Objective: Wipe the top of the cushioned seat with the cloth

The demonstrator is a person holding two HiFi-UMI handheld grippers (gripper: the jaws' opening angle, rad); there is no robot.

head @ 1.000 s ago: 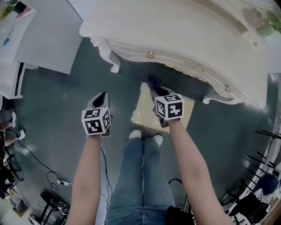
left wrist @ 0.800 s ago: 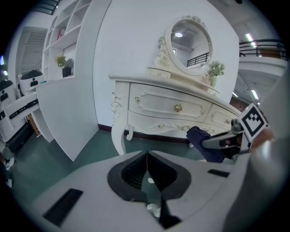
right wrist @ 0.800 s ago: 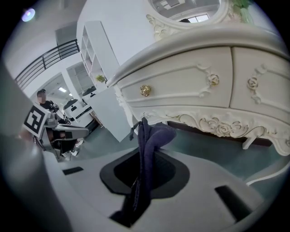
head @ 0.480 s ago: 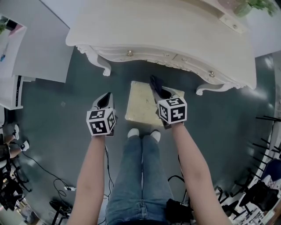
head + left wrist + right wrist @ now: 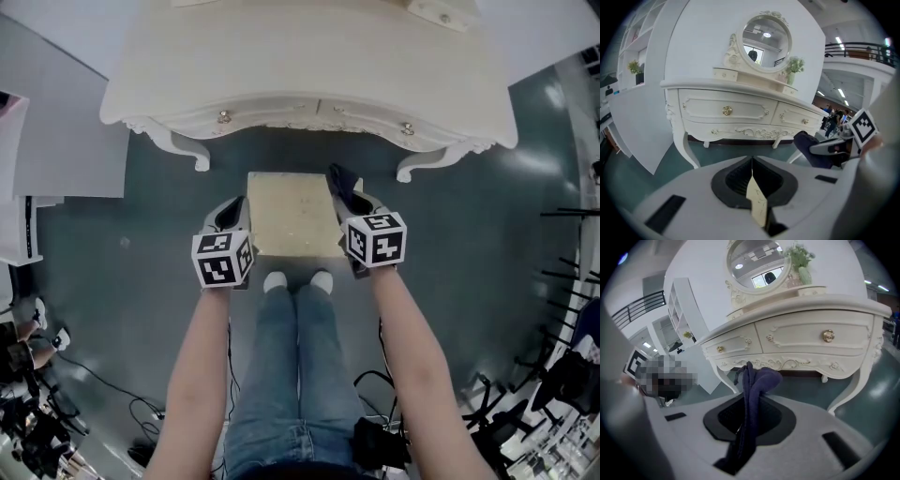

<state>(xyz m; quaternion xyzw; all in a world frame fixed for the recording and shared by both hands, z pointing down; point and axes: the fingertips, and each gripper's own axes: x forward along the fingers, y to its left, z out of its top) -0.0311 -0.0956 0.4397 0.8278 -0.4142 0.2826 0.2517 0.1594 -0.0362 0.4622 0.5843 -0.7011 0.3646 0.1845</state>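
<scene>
**Right claw [image 5: 343, 192] clamped on cloth [image 5: 337, 182] at seat's right edge**

Right claw [image 5: 749, 399] has its jaws pressed onto the dark blue cloth [image 5: 757, 380], which bunches up past the tips and trails back down between them. From the head view the cloth sits over the far right corner of the seat [image 5: 292, 211] — whether it touches the cushion cannot be told.

Left claw [image 5: 230, 214] hangs just beside the seat's left edge, jaws together [image 5: 752, 171]; a pale sliver [image 5: 757, 204] shows in the seam, too unclear to name.

The seat top is cream and square, on a dark teal floor [image 5: 141, 206]. Just beyond it stands a white carved dresser [image 5: 309, 66] with a round mirror [image 5: 766, 35]. The person's jeans [image 5: 295, 356] are near — cables [image 5: 66, 375] lie at the left.
</scene>
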